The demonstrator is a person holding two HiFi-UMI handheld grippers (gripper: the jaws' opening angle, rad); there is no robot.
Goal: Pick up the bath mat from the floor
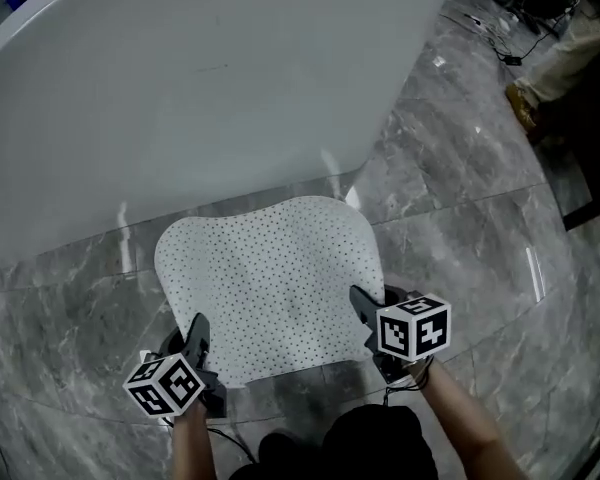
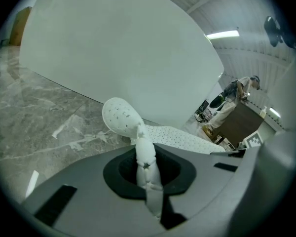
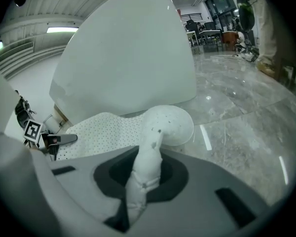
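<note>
Grey marble floor (image 1: 480, 218), glossy, with light streaks. White tub (image 1: 180, 88) fills the upper left of the head view.

Mat (image 1: 270, 288): white, dotted all over with small holes, spread in front of the tub. Its far edge sits close to the tub's foot. Its near edge is toward the person.

Left gripper (image 1: 195, 343): on the mat's near left corner. In the left gripper view the jaws are pressed on a bunched fold of mat (image 2: 147, 167). The fold stands up between them, and the corner flops over beyond the tips as a rounded flap. The rest of the mat trails off to the right, toward the other gripper's marker cube.

Right gripper (image 1: 365, 308): on the mat's near right edge. The right gripper view gives the same picture, jaws clamped on a pinched ridge of mat (image 3: 143, 181) with a round flap curling past the tips. The mat sags away to the left (the left gripper's cube shows small at that side).

Both corners are drawn up into the grips. Whether the mat's far end rests on the floor, I cannot tell.

Far right, top of the head view: a person's shoe (image 1: 523, 108) and some cables (image 1: 500, 38), well apart from the mat.
</note>
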